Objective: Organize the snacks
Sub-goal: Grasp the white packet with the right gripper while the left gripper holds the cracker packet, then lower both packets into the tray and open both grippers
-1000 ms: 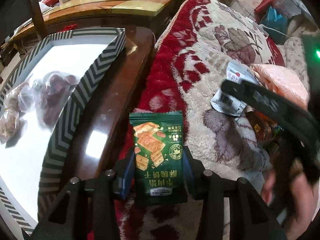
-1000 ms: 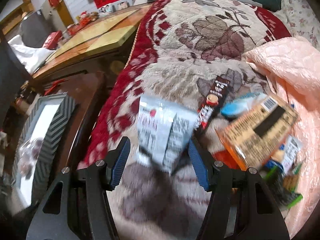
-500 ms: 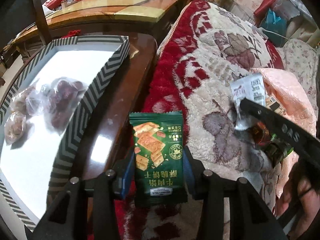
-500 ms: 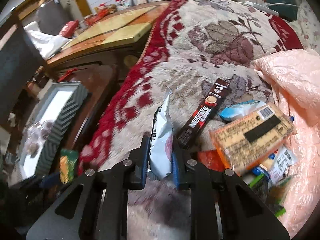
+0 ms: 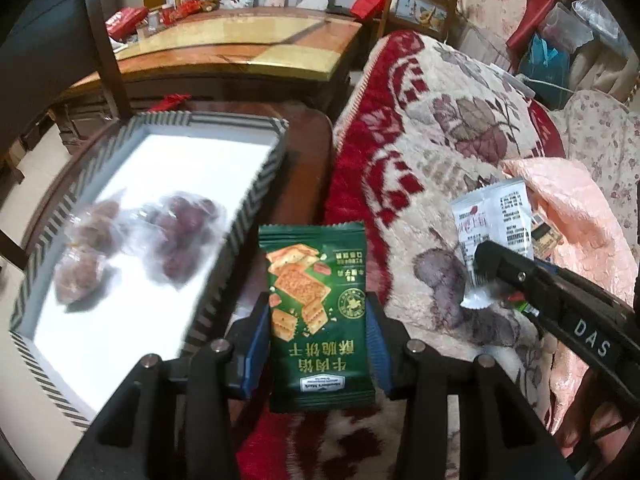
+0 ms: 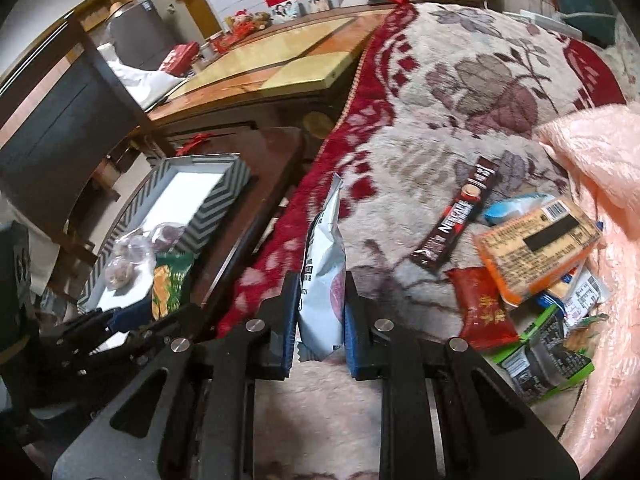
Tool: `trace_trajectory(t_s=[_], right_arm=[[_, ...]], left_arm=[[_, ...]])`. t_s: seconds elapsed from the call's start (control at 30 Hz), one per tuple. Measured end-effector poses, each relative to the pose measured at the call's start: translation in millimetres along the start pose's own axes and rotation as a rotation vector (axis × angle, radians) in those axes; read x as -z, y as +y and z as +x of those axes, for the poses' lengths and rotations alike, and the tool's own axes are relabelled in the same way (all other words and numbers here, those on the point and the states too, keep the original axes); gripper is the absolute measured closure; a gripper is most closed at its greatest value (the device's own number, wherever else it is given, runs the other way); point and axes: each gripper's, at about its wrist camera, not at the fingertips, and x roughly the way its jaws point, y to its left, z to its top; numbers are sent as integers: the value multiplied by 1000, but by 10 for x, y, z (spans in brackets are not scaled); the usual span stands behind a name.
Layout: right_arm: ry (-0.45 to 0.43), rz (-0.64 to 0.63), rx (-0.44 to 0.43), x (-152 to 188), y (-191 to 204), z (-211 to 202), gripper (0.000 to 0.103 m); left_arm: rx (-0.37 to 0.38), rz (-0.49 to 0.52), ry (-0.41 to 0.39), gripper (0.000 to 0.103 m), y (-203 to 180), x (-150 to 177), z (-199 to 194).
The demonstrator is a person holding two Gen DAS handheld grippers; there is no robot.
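My left gripper is shut on a green cracker packet and holds it over the edge between the wooden side table and the blanket. It also shows in the right wrist view. My right gripper is shut on a silver-white snack packet, held edge-on above the blanket. It also shows in the left wrist view. The striped-rim box on the left holds clear bags of dark red fruit.
A pile of snacks lies on the red and cream blanket at right: a Nescafe stick, an orange packet, a red packet, a green-black box. A pink quilt lies beyond. A dark chair stands left.
My right gripper has lifted the silver-white packet and moved it left toward the box. My left gripper has carried the green packet nearer to the box.
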Motion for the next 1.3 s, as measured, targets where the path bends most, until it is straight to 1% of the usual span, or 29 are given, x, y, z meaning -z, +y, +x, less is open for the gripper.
trace_trajectory(t_s=[0.33,0.6,0.8,0.93,1.03,1.17,1.3], right_arm=[[4,-79,-41,-57,494,0,85],[17,-139,-70,-68,842,36,85],[37,-192,-95,-78,1108,114,85],[48,-213,-106,-79,1239,166,85],[60,-221,-131,-103,1346,227,85],[93,-228,-185,-124,1536,357,85],[154,-269,-239,-94,1795,598,85]], left_arm=[[-69,-37,-63,56,429,-132,-236],[-124,-80,-81,56,793,-146,-291],[-152,-126,-73,56,1058,-126,-261],[-158,-166,-68,56,1251,-105,-242],[-168,-194,-63,56,1406,-71,-241],[-179,-231,-51,56,1577,-21,-209],[-190,-257,-39,56,1703,29,-161]])
